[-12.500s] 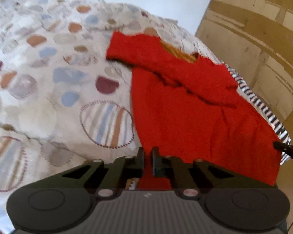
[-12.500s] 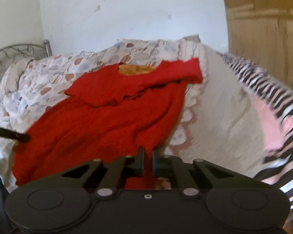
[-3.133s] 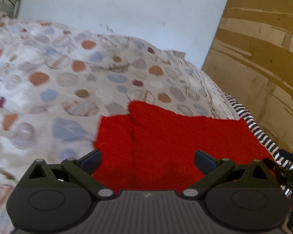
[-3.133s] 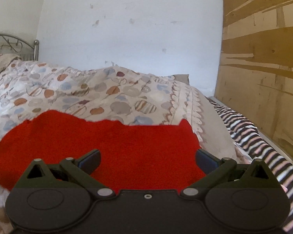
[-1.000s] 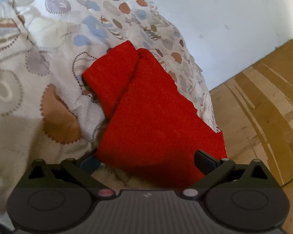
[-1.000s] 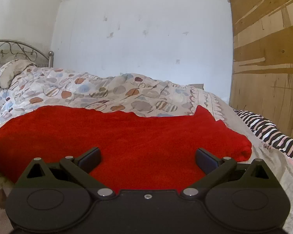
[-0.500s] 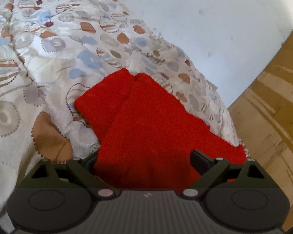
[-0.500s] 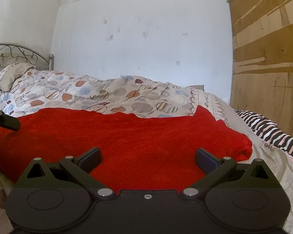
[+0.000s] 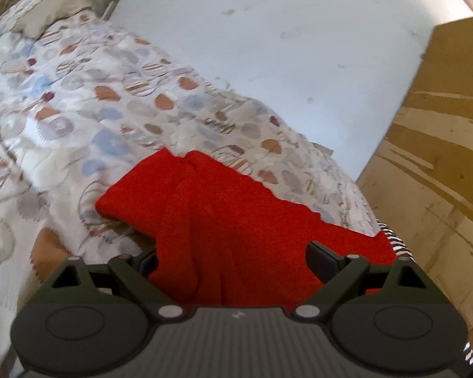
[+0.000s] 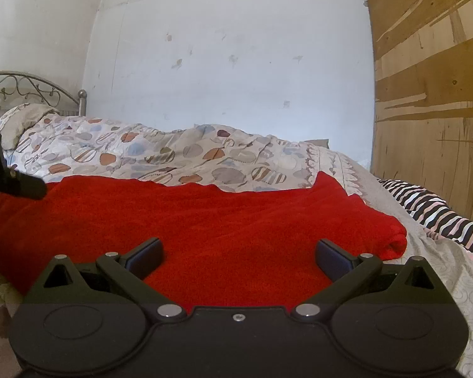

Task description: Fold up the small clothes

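A red knit garment [image 9: 236, 220] lies folded on the patterned quilt [image 9: 78, 119]. In the right wrist view it [image 10: 205, 220] spreads wide across the bed, its right edge rolled. My left gripper [image 9: 233, 260] is open, its fingers on either side of the garment's near end, holding nothing. My right gripper [image 10: 238, 255] is open and empty just above the garment's near edge. The left gripper's finger [image 10: 19, 184] shows at the far left of the right wrist view, over the garment's left end.
A striped black, white and pink cloth [image 10: 438, 211] lies at the bed's right edge. A wooden panel [image 10: 432, 88] stands on the right, a white wall [image 10: 230, 63] behind. A metal headboard [image 10: 31, 89] and pillow [image 10: 22, 119] are at far left.
Both grippers let go of the garment earlier and stay open. My left gripper has tilted up and swung so more wall and headboard show. The right gripper has barely moved.
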`<action>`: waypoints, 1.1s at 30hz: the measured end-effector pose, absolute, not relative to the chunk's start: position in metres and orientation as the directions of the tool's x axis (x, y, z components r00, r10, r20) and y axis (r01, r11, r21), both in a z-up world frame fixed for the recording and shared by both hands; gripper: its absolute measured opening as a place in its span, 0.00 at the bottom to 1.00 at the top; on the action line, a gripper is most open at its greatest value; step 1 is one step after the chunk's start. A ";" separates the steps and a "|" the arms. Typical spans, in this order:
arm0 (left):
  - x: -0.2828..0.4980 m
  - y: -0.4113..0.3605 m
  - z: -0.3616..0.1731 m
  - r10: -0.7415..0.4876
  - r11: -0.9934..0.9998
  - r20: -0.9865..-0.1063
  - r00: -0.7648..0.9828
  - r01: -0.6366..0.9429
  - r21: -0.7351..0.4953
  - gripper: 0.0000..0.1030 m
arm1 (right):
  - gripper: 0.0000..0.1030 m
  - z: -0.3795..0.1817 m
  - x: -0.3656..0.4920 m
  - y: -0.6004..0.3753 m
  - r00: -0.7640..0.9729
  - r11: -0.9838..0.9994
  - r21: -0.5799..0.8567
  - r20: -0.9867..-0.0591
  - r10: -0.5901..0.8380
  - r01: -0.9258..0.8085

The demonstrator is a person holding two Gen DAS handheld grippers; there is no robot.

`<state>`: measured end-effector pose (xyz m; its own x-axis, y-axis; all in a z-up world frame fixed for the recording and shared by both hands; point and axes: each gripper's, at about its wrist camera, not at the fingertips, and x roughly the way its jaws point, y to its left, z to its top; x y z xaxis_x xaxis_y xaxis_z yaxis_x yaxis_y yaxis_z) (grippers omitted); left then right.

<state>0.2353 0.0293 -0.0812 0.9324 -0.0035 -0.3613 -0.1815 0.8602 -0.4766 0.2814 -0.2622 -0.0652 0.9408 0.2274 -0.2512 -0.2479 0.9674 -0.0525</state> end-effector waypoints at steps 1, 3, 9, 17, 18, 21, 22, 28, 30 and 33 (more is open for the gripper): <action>0.237 0.031 -0.082 -0.006 0.852 -0.373 0.928 -0.190 -0.488 0.92 | 1.00 -0.065 0.281 -0.262 0.941 0.967 -0.053 -0.251 0.227 -0.248; 0.240 0.040 -0.087 -0.021 0.816 -0.395 0.919 -0.212 -0.537 0.92 | 1.00 -0.065 0.281 -0.262 0.941 0.967 -0.054 -0.251 0.227 -0.248; 0.247 0.069 -0.114 -0.066 0.707 -0.461 0.885 -0.285 -0.647 0.93 | 1.00 -0.065 0.281 -0.262 0.941 0.967 -0.053 -0.251 0.227 -0.248; 0.255 0.086 -0.124 -0.089 0.647 -0.430 0.898 -0.276 -0.711 0.94 | 1.00 -0.066 0.281 -0.262 0.941 0.967 -0.053 -0.250 0.227 -0.247; 0.255 0.085 -0.124 -0.086 0.657 -0.431 0.898 -0.274 -0.702 0.94 | 1.00 -0.066 0.281 -0.262 0.942 0.968 -0.053 -0.249 0.227 -0.247; 0.254 0.082 -0.123 -0.072 0.669 -0.435 0.898 -0.280 -0.689 0.91 | 1.00 -0.066 0.281 -0.262 0.942 0.968 -0.053 -0.247 0.226 -0.246; 0.252 0.083 -0.124 -0.065 0.653 -0.429 0.901 -0.287 -0.701 0.88 | 1.00 -0.065 0.281 -0.263 0.943 0.968 -0.053 -0.246 0.225 -0.245; 0.247 0.088 -0.126 -0.035 0.612 -0.415 0.909 -0.308 -0.728 0.52 | 1.00 -0.066 0.280 -0.263 0.943 0.968 -0.052 -0.243 0.225 -0.245; 0.250 0.088 -0.127 -0.036 0.614 -0.417 0.908 -0.309 -0.726 0.49 | 1.00 -0.064 0.280 -0.264 0.944 0.969 -0.050 -0.240 0.225 -0.244; 0.253 0.086 -0.123 -0.025 0.605 -0.419 0.907 -0.320 -0.729 0.31 | 1.00 -0.063 0.281 -0.264 0.944 0.969 -0.050 -0.240 0.225 -0.244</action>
<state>0.2528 0.0864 -0.1233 0.9074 -0.0253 -0.4195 -0.3200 0.6054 -0.7288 0.2808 -0.2638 -0.0632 0.9444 0.2253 -0.2396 -0.2436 0.9686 -0.0496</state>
